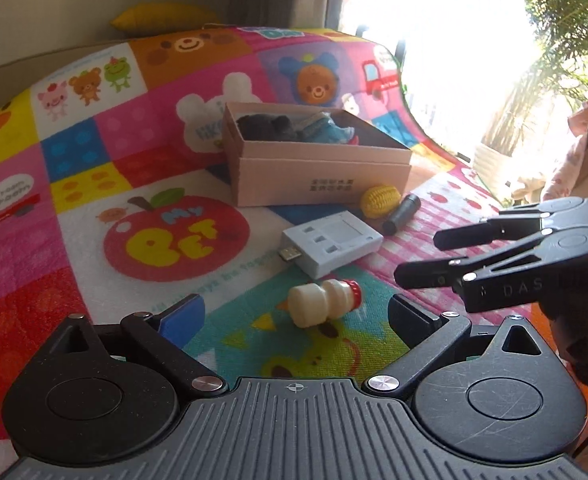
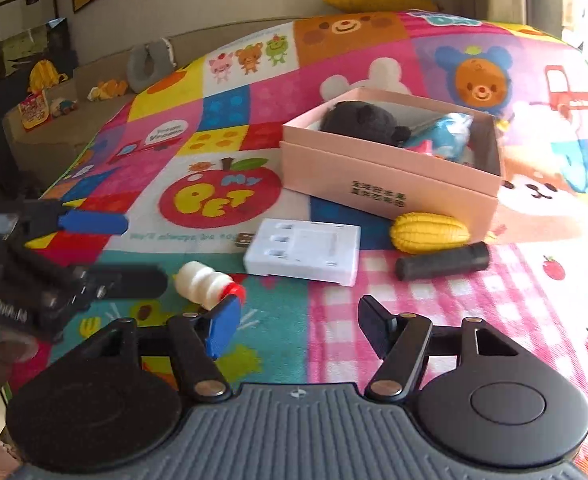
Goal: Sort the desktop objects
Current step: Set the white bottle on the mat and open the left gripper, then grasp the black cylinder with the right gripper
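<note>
Pink box (image 2: 390,168) near the middle of the bright play mat (image 1: 73,168), already holding a black plush toy (image 2: 362,120) and a blue one (image 2: 442,134). Still out on the mat in front of it: white charger block (image 1: 332,245), yellow toy corn (image 1: 380,201) just beside the box wall, black cylinder (image 1: 402,214) next to the corn, small white bottle with a red cap (image 1: 324,302) lying on its side nearest the tools.

Likely trouble: round bottle rolling away if nudged by one pad first; soft mat giving under a downward press; the two tools close enough to knock together over the bottle.

Left gripper (image 1: 296,316) low over the mat, jaws spread wide, nothing held, bottle between and just ahead of the tips. Right gripper (image 2: 298,326) likewise agape and empty, bottle at its left blue pad (image 2: 223,326), contact unclear.
</note>
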The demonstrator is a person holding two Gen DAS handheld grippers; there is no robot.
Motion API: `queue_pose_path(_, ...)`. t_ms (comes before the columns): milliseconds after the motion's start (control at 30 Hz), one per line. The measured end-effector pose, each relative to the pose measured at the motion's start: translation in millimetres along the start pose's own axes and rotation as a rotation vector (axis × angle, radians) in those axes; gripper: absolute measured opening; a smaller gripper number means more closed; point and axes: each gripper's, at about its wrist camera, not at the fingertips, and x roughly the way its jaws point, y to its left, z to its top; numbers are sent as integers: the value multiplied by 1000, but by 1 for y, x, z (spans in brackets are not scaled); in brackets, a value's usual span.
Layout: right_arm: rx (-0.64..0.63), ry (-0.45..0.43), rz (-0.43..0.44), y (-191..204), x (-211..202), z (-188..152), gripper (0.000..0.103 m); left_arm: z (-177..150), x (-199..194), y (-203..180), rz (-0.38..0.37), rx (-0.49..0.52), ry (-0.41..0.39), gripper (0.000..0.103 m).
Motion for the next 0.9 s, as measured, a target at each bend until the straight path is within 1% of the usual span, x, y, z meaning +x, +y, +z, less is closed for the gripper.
queue_pose_path(67,32,-14,-61,-14,-4,-3,75,-2,6,-14,8,25,15,93)
queue_pose_path(100,45,-21,-87,-20,-6,-4,76,-2,10,-18,13,24,30,79)
queue_pose_path(133,53,-30,-113,-25,-8,-6,78,-2,13,-21,22,16,46,73)
queue_pose_path(233,38,-65,-213,-30,-11,-12,86,-2,21,-22,50,-11,62,73)
queue_pose_path(300,4,-84,-268,-30,-9,-16,86,0,22,-23,57,-17,64,73)
queue_pose_path(367,-18,-92,-289,-32,-8,-17,87,1,23,-25,52,-16,69,73)
queue_pose_path(400,-22,-93,-287,-34,-6,-17,88,1,24,-26,49,-11,72,73)
queue_pose_path(467,-35,-100,-275,-39,-4,-14,94,1,25,-29,36,2,78,76)
queue_pose_path(533,-63,-106,-270,-44,4,-8,100,1,26,-32,23,12,81,82)
queue_pose_path(633,-98,-75,-252,-55,25,5,100,-1,25,-35,17,20,84,86)
queue_pose_path(733,-74,-22,-177,-69,46,17,100,-2,24,-34,18,15,84,90)
queue_pose_path(800,-34,8,-130,-77,55,22,98,-2,23,-32,18,9,82,94)
queue_pose_path(833,-20,11,-117,-80,57,23,94,-3,23,-31,17,6,79,95)
queue_pose_path(900,-11,9,-101,-81,57,23,82,-3,22,-29,18,-2,73,97)
